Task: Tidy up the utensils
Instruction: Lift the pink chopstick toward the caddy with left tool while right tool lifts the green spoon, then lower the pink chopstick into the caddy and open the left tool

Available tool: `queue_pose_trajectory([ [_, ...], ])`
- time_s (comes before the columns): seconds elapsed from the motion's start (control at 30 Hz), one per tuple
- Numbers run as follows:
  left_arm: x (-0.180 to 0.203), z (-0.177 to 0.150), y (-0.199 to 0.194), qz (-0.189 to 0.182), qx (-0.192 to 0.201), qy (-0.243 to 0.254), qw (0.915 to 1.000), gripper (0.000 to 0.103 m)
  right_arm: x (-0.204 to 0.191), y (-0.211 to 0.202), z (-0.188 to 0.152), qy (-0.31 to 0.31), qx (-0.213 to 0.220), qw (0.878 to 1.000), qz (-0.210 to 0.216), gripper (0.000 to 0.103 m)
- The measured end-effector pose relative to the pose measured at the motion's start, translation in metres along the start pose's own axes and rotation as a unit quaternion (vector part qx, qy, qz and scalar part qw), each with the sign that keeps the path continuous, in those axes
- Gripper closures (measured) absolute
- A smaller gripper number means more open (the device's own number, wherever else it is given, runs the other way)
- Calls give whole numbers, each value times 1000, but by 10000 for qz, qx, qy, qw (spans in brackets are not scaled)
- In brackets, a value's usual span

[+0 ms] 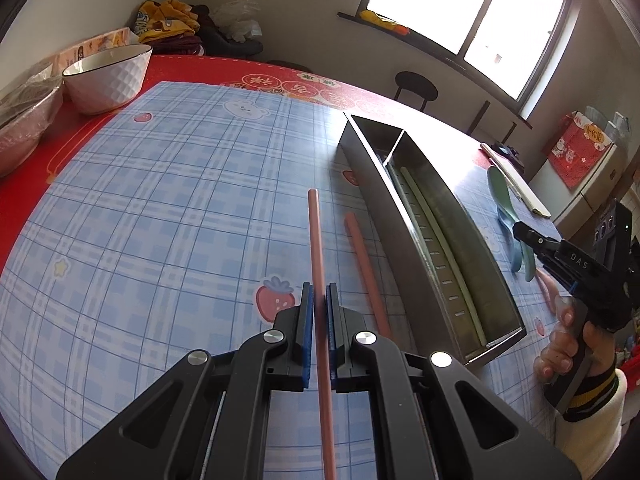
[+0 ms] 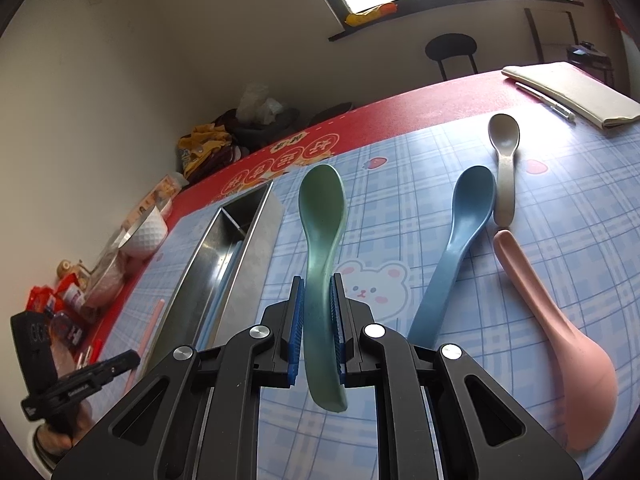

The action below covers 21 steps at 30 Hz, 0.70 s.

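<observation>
My left gripper [image 1: 319, 300] is shut on a pink chopstick [image 1: 316, 240] that points forward above the checked cloth. A second pink chopstick [image 1: 366, 272] lies on the cloth beside the long steel utensil box [image 1: 372, 184], which holds a pale green chopstick [image 1: 440, 248] in its near compartment. My right gripper [image 2: 316, 292] is shut on the handle of a green spoon [image 2: 322, 208], right of the steel box [image 2: 260, 248]. A blue spoon [image 2: 460, 240], a grey spoon [image 2: 505, 160] and a pink spoon [image 2: 560, 340] lie on the cloth to the right.
A white bowl [image 1: 106, 78] and a foil-covered dish [image 1: 20, 120] stand at the far left table edge. A folded cloth and a pen [image 2: 568, 94] lie at the far right. Snack packets [image 2: 60, 300] sit left of the box. A black stool [image 1: 416, 88] stands beyond the table.
</observation>
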<state>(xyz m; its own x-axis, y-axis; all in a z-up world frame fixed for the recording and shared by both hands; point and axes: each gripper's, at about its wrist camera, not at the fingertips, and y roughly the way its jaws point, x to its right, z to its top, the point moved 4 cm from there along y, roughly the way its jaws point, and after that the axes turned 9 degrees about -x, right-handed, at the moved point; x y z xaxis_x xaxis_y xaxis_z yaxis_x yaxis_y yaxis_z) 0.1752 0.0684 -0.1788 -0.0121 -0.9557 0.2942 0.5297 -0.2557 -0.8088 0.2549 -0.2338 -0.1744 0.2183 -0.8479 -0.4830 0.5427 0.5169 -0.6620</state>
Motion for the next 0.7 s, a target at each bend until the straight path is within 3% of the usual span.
queue_pose_trajectory([
  [0.23, 31, 28, -20, -184, 135, 66, 9997, 97, 2, 0, 0, 51, -12, 10000, 17, 90],
  [0.47, 77, 66, 11, -418, -79, -49, 9991, 97, 6, -1, 1, 151, 8, 9999, 46, 90],
  [0.7, 103, 95, 60, 79, -396, 5, 9992, 97, 6, 1, 1, 181, -36, 9998, 104, 90],
])
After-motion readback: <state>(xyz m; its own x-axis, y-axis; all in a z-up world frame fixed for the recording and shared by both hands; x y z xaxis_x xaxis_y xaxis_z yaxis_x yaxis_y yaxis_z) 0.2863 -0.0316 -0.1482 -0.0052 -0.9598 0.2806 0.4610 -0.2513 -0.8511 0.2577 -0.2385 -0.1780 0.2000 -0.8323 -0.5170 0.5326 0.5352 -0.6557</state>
